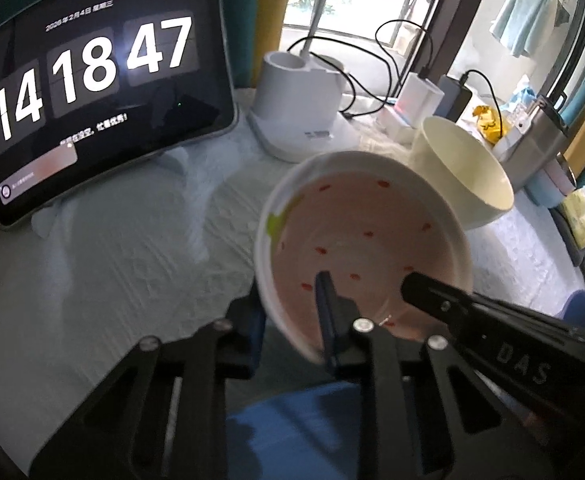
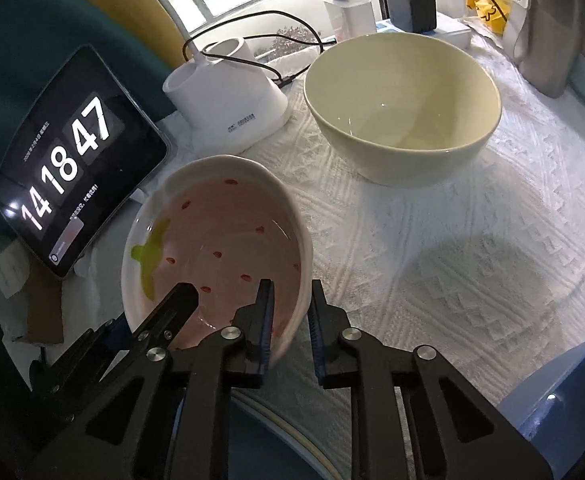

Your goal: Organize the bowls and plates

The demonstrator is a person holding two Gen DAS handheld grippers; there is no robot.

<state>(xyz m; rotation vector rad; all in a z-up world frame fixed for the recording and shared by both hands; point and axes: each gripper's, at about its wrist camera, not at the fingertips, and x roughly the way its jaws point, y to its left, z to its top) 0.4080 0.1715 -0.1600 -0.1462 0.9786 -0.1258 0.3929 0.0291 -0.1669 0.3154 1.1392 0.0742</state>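
A bright window runs behind a table draped in a white textured cloth (image 2: 432, 248), with cables trailing along the far edge. At the far left corner of the table a tablet (image 1: 92, 88) leans back, its screen showing big clock digits, and just beside it stands a white lamp base (image 2: 224, 108) with a round cup-like holder on top. Toward the far right edge sits a cream bowl (image 2: 402, 112), upright and resting on the cloth, with a grey metal container (image 2: 548, 32) and white chargers behind it. Nearer the front, left of the middle, a pink bowl (image 2: 216, 248) with red flecks and a green mark inside is tipped up at an angle, well apart from the cream bowl. The left claw (image 1: 288, 320) grips this pink bowl's rim: one finger lies inside the bowl and the other is outside it, both pressed to the wall. The right claw (image 2: 292, 312) straddles the same bowl's opposite rim, one finger inside and one outside; the outer finger stands a little off the wall with a gap showing, so it looks released rather than clenched. In the left wrist view the right claw's finger (image 1: 432, 292) reaches in over the bowl's right edge. Something blue (image 1: 292, 432) lies below the claws at the table's front edge.
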